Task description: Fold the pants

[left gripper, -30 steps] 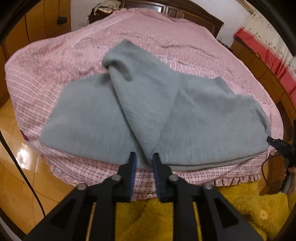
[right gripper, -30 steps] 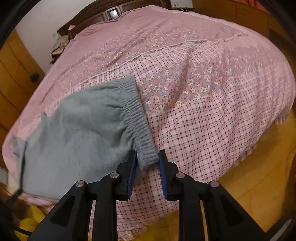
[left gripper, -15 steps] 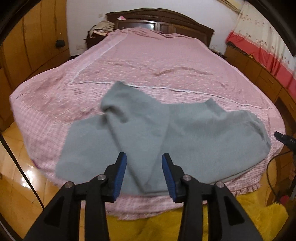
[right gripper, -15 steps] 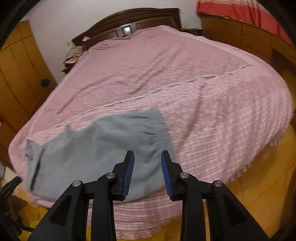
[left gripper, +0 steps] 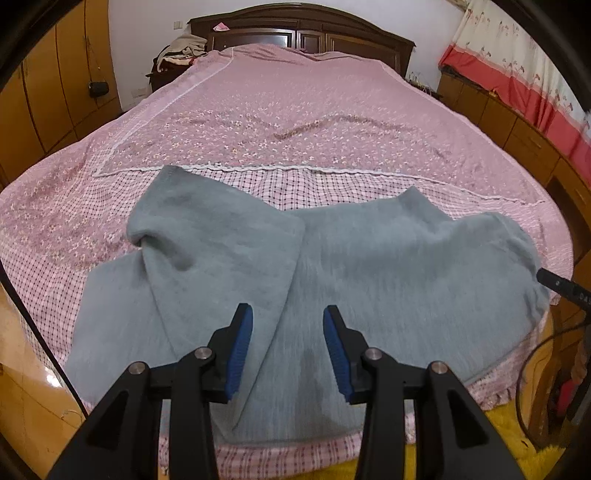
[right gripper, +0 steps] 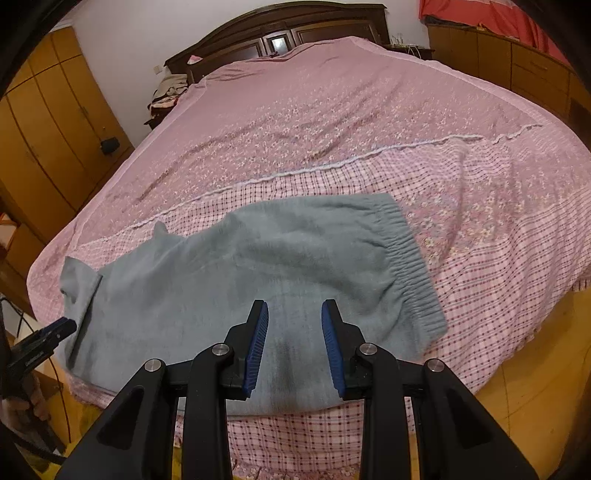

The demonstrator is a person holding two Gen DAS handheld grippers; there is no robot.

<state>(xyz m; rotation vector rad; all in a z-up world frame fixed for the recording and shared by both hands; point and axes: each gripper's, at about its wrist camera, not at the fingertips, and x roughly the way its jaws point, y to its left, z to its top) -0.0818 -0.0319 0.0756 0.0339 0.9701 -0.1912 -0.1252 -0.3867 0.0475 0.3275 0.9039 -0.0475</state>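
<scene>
Claws — left claw [left gripper: 288,345], right claw [right gripper: 294,343] — both spread apart, empty, above grey pants [right gripper: 295,266].

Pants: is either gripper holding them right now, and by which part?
Nothing held. Left gripper and right gripper are both open above the grey pants, which lie on the bed.

Spread fingers [left gripper: 240,347] above grey pants [left gripper: 388,266]

The pants [left gripper: 388,280] are plain grey-blue, the bedspread [left gripper: 295,110] is pink with small white flowers and a red-checked border, the headboard [right gripper: 280,33] is dark brown, the wardrobe [right gripper: 48,122] orange-brown, and both grippers' pads [right gripper: 256,339] are blue.
</scene>
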